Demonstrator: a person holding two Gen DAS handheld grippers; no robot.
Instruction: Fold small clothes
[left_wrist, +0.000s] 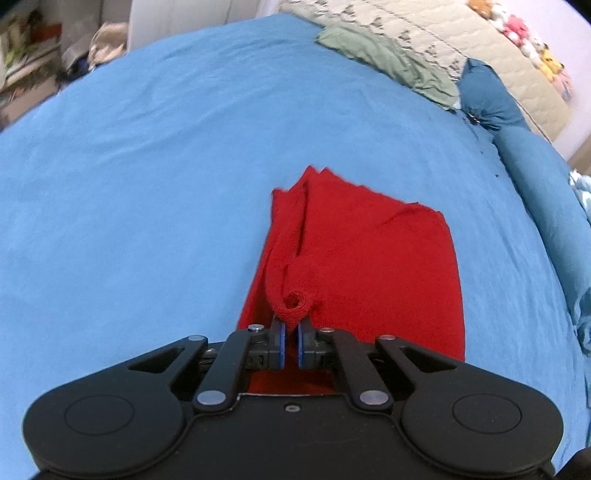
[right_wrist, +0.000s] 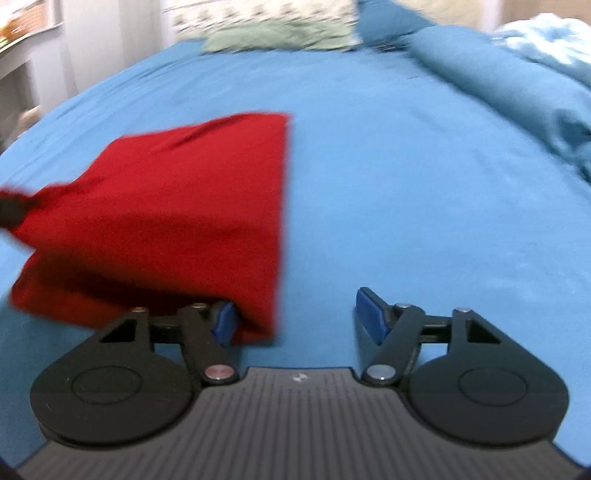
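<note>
A small red knit garment (left_wrist: 369, 266) lies folded on the blue bed sheet (left_wrist: 147, 184). My left gripper (left_wrist: 291, 332) is shut on a bunched red corner of it and lifts that part a little off the rest. In the right wrist view the same red garment (right_wrist: 177, 206) lies left of centre, its near corner touching my left pad. My right gripper (right_wrist: 295, 317) is open and empty, low over the sheet (right_wrist: 406, 184). The left gripper's dark tip shows at the far left edge (right_wrist: 11, 210), holding the raised corner.
A green cloth (left_wrist: 388, 62) and a beige patterned blanket (left_wrist: 461, 40) lie at the bed's far side. A darker blue duvet (left_wrist: 535, 177) is bunched along the right edge. Soft toys (left_wrist: 535, 44) line the wall. Shelves and clutter stand beyond the left edge.
</note>
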